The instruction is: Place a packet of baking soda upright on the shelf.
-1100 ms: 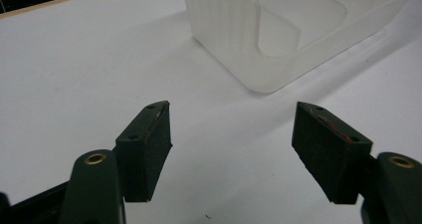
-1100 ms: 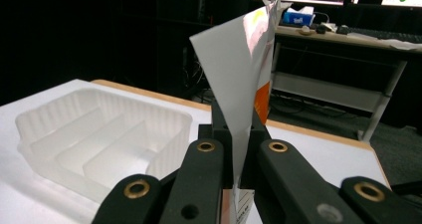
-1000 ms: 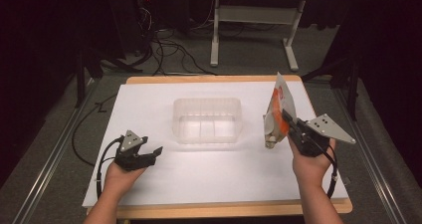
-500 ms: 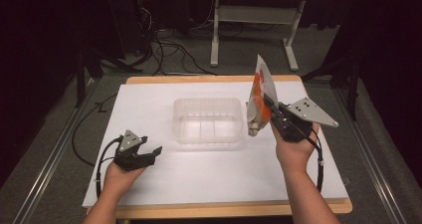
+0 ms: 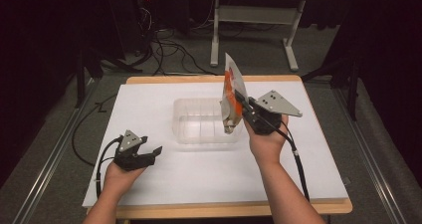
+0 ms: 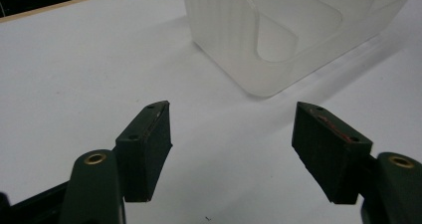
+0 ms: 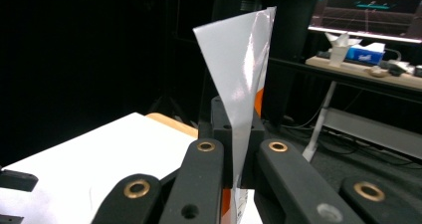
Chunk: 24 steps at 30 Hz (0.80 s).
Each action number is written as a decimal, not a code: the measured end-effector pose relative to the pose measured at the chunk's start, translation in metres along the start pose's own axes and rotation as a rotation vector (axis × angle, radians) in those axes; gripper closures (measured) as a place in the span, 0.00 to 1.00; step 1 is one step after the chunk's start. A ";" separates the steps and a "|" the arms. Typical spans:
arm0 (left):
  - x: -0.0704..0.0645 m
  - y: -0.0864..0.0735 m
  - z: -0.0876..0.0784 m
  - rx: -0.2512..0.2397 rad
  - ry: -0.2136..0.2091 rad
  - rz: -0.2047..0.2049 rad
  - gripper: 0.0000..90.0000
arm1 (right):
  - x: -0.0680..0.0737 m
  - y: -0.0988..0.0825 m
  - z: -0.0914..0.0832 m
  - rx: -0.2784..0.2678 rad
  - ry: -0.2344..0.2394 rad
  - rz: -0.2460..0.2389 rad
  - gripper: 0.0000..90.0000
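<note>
A lab: white-covered table (image 5: 149, 99) in a dark room, floor cables (image 5: 164, 47), lit monitor (image 7: 370, 7) behind.

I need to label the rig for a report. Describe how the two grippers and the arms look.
Both grippers are black, each with two blocky jaws on arms with brass-ringed holes. The left gripper and the right gripper each carry a grey three-cornered plate on top and trail a black cable. The forearms are bare, no sleeves or gloves.

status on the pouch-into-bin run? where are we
Done: the pouch is picked up, clamped in the right gripper and off the table. In hand: it hangs at the right rim of the clear bin, not released. Left: lower it in and let go. The left gripper sits open and idle on the table.
</note>
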<state>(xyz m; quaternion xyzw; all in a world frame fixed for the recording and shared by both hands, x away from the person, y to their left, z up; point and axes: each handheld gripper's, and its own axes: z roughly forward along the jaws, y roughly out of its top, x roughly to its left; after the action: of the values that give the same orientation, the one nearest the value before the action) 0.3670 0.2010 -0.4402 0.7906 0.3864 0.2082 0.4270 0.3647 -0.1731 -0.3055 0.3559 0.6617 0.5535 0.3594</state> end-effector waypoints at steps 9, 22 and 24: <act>0.000 0.000 0.000 0.003 0.000 0.001 0.36 | 0.014 -0.012 0.028 0.025 0.035 0.020 1.00; 0.000 0.000 0.000 -0.002 0.000 -0.002 0.36 | 0.024 -0.024 0.062 0.073 0.046 0.027 1.00; 0.000 0.000 0.000 -0.001 -0.001 -0.002 0.36 | 0.024 -0.026 0.067 0.082 0.045 0.027 1.00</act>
<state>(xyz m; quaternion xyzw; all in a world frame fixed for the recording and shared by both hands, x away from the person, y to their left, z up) 0.3671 0.2011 -0.4401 0.7901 0.3866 0.2075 0.4281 0.4093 -0.1234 -0.3423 0.3668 0.6869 0.5384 0.3220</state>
